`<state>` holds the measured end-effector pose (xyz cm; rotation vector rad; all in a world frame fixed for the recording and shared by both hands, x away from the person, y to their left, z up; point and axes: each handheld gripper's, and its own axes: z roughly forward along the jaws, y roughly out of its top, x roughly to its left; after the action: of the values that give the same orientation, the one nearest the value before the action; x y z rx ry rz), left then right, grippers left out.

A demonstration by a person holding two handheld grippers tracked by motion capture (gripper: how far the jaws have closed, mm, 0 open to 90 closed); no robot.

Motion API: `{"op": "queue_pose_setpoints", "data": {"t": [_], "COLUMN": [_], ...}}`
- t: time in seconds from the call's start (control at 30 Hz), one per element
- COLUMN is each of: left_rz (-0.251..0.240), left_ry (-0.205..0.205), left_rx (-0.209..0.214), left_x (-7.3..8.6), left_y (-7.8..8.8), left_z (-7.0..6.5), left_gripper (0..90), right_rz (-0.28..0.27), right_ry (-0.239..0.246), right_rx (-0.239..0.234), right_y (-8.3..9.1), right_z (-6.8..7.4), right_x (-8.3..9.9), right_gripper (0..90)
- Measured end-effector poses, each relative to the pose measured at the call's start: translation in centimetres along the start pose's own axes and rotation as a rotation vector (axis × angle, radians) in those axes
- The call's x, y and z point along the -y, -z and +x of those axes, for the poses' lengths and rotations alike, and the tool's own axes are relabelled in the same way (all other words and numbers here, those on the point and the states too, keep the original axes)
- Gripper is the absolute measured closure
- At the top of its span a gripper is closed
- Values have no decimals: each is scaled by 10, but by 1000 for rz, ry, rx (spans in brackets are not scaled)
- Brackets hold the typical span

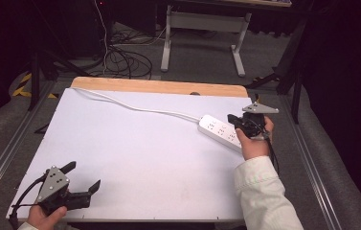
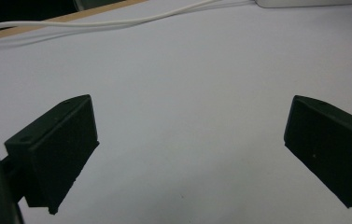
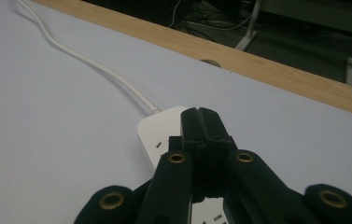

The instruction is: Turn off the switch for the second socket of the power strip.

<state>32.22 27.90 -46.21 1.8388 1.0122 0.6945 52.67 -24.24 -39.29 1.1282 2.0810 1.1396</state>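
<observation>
Near the worktop's (image 1: 135, 143) right edge lies the power strip (image 1: 216, 128); your right gripper (image 1: 233, 120) hovers over it, fingers clenched on nothing. Left of the strip, wide bare worktop surrounds your left gripper (image 1: 83, 176), fingers released. The strip's white cord (image 3: 89, 63) trails toward the wooden far edge (image 3: 267, 63).

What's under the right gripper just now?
The white power strip lies on the white board below the shut right gripper. Its sockets near the cable show; the gripper and hand cover the strip's other end, so any contact is hidden.
</observation>
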Motion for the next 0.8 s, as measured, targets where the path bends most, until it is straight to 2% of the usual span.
{"op": "queue_pose_setpoints", "data": {"t": [0.2,0.23,0.33,0.47,0.6,0.63,0.67,0.8], "left_rz": [-2,-1,1,3,2,0,0,-1], "left_ry": [1,1,-1,1,-6,-4,-6,-5], "left_rx": [-2,-3,-2,0,-3,-3,-3,-1], "left_x": [0,0,0,0,0,0,0,-1], "left_y": [0,0,0,0,1,1,1,0], "left_z": [0,0,0,0,0,0,0,0], "left_gripper": [35,35,35,35,35,35,35,35], "right_rz": [-18,-12,2,-14,-48,-57,-57,-85], "right_ry": [17,40,45,40,17,17,17,28], "right_rx": [-16,-10,-7,-25,-57,-83,-83,-114], "right_y": [10,11,11,14,15,18,18,29], "right_z": [7,7,6,7,6,9,9,17], "right_x": [-3,-3,-2,-2,-2,-3,-3,-3], "right_gripper": [900,900,900,900,715,611,611,445]}}
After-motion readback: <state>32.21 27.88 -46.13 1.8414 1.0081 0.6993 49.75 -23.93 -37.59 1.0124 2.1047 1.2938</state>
